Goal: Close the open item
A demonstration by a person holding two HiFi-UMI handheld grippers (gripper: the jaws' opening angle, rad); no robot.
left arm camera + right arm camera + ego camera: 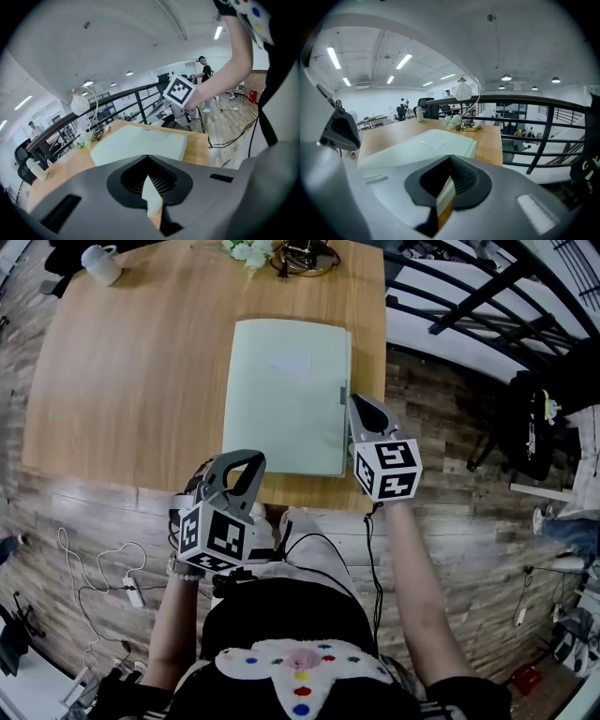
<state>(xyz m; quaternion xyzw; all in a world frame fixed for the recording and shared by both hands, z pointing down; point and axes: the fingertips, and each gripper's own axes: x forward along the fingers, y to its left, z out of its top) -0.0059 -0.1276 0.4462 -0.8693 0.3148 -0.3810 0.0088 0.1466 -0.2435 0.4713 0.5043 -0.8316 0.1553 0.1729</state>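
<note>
A pale green folder (286, 395) lies flat and closed on the wooden table (122, 381), towards its right side. My left gripper (246, 461) hangs just off the table's front edge, below the folder's near left corner, with its jaws together and nothing between them. My right gripper (360, 406) is level with the folder's right edge, beside its clasp, also shut and empty. The left gripper view has the folder (140, 143) beyond the closed jaws (149, 161), and the right gripper's marker cube (179, 90) off to the right. In the right gripper view the folder (422, 143) lies past the closed jaws (451, 159).
A white mug (101, 263) stands at the table's far left corner. A lamp base (305, 257) and white flowers (246, 249) sit at the far edge. A black railing (469, 296) runs along the right of the table. Cables and a power strip (133, 592) lie on the floor.
</note>
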